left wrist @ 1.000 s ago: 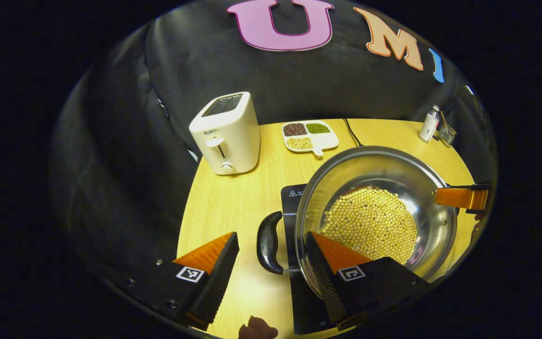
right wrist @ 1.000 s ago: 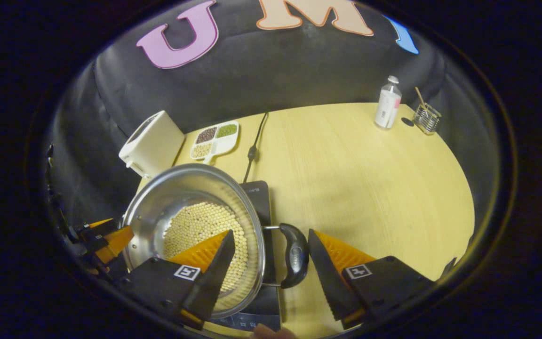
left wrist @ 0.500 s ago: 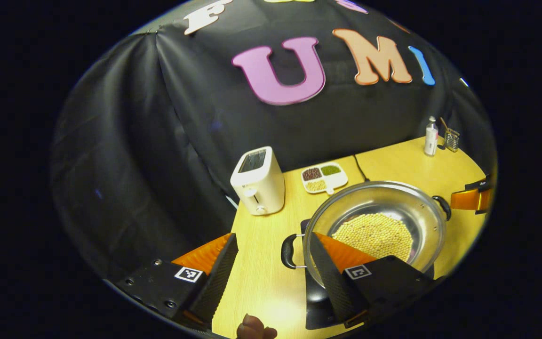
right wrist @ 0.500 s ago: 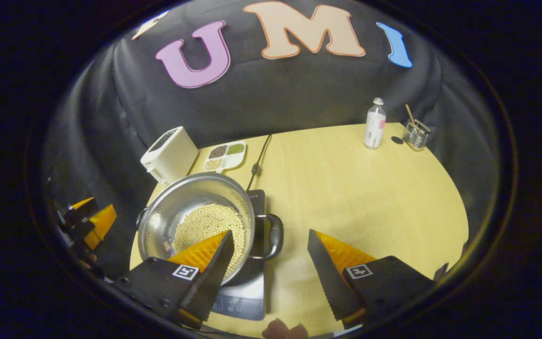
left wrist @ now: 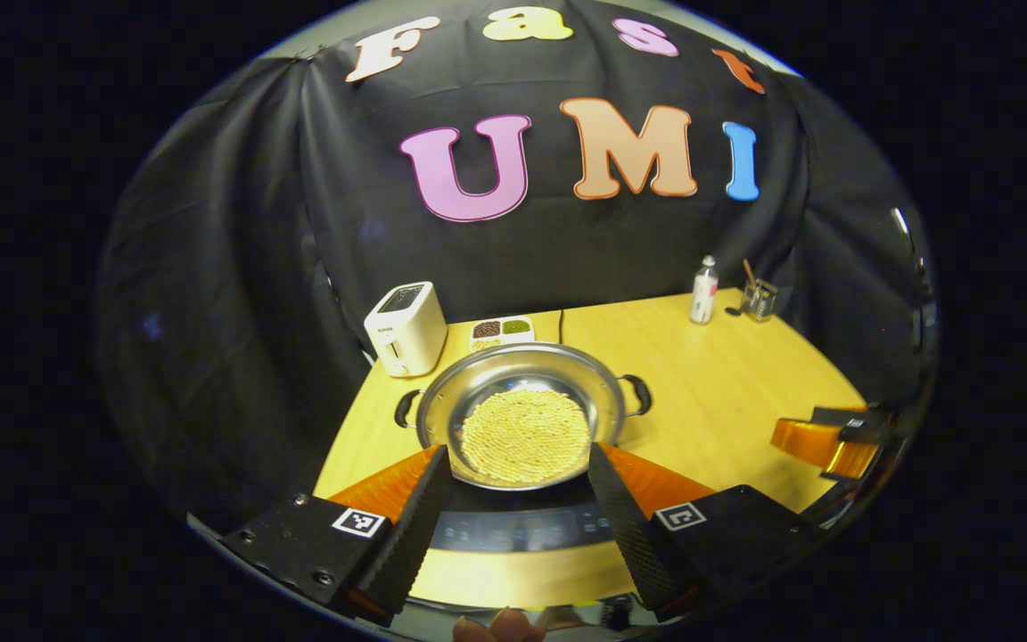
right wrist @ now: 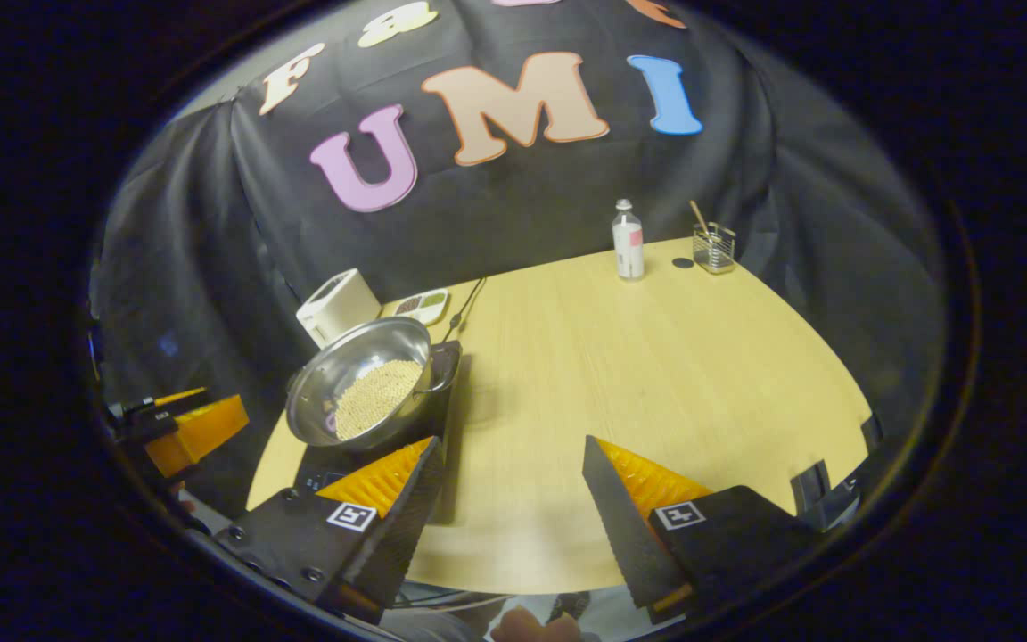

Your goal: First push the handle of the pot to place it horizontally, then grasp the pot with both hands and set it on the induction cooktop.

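The left gripper [left wrist: 518,499] fills the bottom of the left gripper view with its two fingers spread apart and nothing between them, and the right gripper [right wrist: 509,499] sits likewise at the bottom of the right gripper view, fingers wide and empty. Just above the left gripper's fingers, at centre frame, the round stainless-steel pot [left wrist: 521,415] stands on the flat black induction cooktop [left wrist: 522,528], its two black loop handles [left wrist: 637,394] pointing to the left and right of the frame (the pot's floor is covered with pale yellow beans [left wrist: 524,435]). In the right gripper view the same pot lies left of centre. Behind it on the round light wooden table [right wrist: 656,357] stand a white toaster [left wrist: 405,328] and a white divided dish of beans [left wrist: 500,329], with a small clear bottle [right wrist: 628,241] and a wire holder [right wrist: 715,247] toward the upper right.
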### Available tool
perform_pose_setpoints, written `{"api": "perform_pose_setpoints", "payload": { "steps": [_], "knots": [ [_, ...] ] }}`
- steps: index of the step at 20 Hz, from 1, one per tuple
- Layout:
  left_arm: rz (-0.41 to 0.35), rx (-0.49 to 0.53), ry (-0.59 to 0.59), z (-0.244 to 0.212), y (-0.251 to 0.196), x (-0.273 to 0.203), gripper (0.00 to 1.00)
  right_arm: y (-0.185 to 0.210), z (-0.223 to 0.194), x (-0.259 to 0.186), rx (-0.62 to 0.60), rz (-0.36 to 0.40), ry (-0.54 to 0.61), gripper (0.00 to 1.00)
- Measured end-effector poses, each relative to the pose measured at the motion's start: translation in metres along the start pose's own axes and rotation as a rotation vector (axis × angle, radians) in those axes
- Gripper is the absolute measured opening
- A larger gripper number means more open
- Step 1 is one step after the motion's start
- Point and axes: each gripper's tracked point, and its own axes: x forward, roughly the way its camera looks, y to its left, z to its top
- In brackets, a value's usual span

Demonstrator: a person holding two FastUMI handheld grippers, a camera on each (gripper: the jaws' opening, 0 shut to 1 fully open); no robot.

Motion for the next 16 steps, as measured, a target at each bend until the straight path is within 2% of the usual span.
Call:
{"api": "perform_pose_setpoints", "payload": {
  "steps": [2, 3, 6, 10, 11, 12, 13, 16],
  "knots": [
    [-0.004, 0.002, -0.077, 0.032, -0.004, -0.016, 0.95, 0.001, 0.029, -0.026, 0.010, 0.021, -0.078, 0.97],
    [-0.001, 0.007, -0.126, 0.054, -0.006, -0.027, 0.94, 0.003, 0.047, -0.041, 0.002, 0.027, -0.121, 0.94],
    [-0.011, -0.002, -0.267, 0.112, -0.022, -0.059, 0.94, 0.033, 0.106, -0.087, -0.012, 0.052, -0.260, 0.94],
    [-0.032, 0.044, -0.467, 0.160, -0.031, -0.108, 0.94, 0.054, 0.170, -0.149, -0.121, 0.039, -0.566, 0.93],
    [-0.036, 0.065, -0.500, 0.165, -0.030, -0.120, 0.97, 0.064, 0.175, -0.165, -0.144, 0.044, -0.615, 0.92],
    [-0.048, 0.072, -0.529, 0.164, -0.029, -0.136, 0.93, 0.072, 0.170, -0.176, -0.165, 0.051, -0.630, 0.93],
    [-0.076, 0.062, -0.550, 0.160, -0.033, -0.145, 0.95, 0.077, 0.160, -0.180, -0.189, 0.047, -0.630, 0.93],
    [-0.141, 0.000, -0.505, 0.117, -0.036, -0.149, 0.97, 0.073, 0.140, -0.197, -0.232, 0.001, -0.645, 0.93]
  ]
}}
